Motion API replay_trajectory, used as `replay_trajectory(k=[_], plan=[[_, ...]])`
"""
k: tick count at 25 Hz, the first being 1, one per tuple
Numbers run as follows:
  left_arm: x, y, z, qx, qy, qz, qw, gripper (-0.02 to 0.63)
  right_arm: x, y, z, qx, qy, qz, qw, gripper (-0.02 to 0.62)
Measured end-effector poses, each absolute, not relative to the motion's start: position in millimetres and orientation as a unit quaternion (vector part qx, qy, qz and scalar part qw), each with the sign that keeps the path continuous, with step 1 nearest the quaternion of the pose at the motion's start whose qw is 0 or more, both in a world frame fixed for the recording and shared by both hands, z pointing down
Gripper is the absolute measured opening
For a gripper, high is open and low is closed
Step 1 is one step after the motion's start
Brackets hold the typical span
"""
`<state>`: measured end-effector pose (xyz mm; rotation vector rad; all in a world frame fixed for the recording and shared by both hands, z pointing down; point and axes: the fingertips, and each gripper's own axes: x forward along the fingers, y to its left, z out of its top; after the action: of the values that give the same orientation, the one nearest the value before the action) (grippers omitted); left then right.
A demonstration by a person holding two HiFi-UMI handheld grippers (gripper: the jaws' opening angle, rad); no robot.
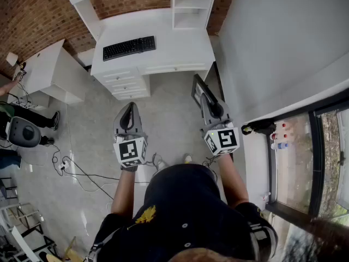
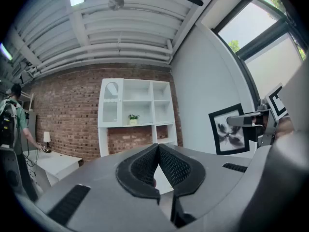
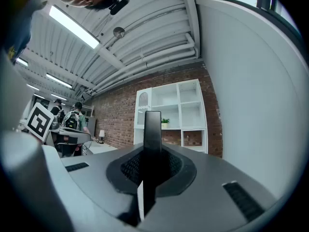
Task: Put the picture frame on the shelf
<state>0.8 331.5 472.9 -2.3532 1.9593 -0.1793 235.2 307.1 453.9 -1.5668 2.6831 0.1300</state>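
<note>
At far left, cables (image 1: 70, 168) trail over the floor beside a low side desk (image 1: 46, 70); a step that way could snag a foot and jolt both arms. The left gripper (image 2: 158, 148) points level with its jaws pressed together on nothing (it carries no load, so it could steady the frame later). Ahead stands the white desk (image 1: 174, 48) with a keyboard (image 1: 129, 47); above it the shelf (image 2: 151, 111) has several open compartments, one holding a small plant (image 2: 133, 118). The right gripper (image 1: 211, 107) is clamped on the picture frame (image 3: 152, 129), which stands upright and edge-on between its pads, well short of the shelf. The grip looks to bite only a narrow strip of the frame's edge; a quick swing could make it pivot or slip out. The wall (image 1: 272, 37) runs close along the right, so the frame's outer corner may clip it; the floor between person and desk lies open, and the shelf's dividers leave limited width for entry.
</note>
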Motion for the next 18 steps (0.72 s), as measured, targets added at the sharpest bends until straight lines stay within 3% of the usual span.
replay_trajectory(k=[18], plan=[[-53.0,360.7,472.4,-0.754,0.652,-0.061,0.049,0.018,193.8,308.3,438.2,-0.473,0.879,0.017,0.052,0.014]])
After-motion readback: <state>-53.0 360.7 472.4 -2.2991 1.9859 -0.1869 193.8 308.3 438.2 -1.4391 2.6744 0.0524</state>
